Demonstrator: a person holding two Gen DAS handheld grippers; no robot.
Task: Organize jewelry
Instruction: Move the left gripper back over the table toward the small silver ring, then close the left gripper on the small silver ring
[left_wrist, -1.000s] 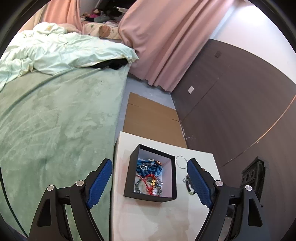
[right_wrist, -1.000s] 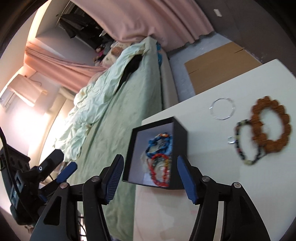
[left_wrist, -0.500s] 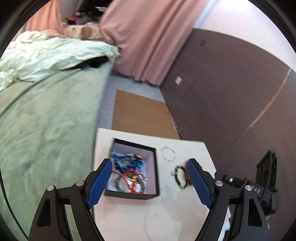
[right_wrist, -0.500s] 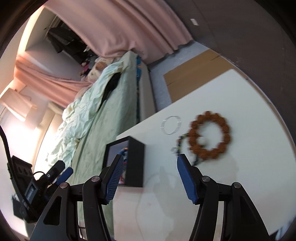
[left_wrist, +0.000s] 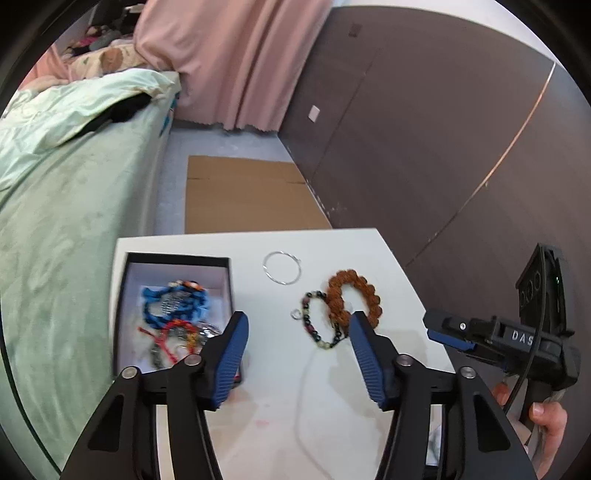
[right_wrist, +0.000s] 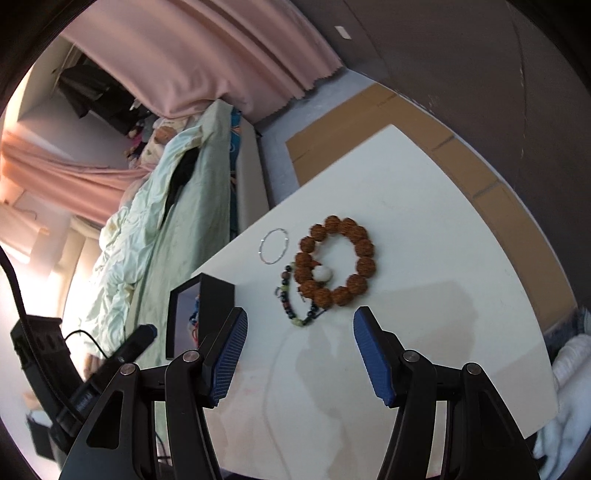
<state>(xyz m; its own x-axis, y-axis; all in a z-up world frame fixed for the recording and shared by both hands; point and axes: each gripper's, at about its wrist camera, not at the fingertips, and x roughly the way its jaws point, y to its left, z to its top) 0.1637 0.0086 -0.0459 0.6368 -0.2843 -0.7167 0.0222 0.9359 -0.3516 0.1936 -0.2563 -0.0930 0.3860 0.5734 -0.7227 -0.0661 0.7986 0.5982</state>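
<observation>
Left wrist view shows the white bench (left_wrist: 369, 254) beside the green bed (left_wrist: 55, 221). On it sits a black box (left_wrist: 231, 280) holding bracelets, then a brown bead bracelet (left_wrist: 352, 295) touching a dark bead bracelet (left_wrist: 319, 321), and a thin silver ring (left_wrist: 282, 267). Left gripper (left_wrist: 295, 347) and right gripper (right_wrist: 299, 350) fingers stand wide, empty.
</observation>
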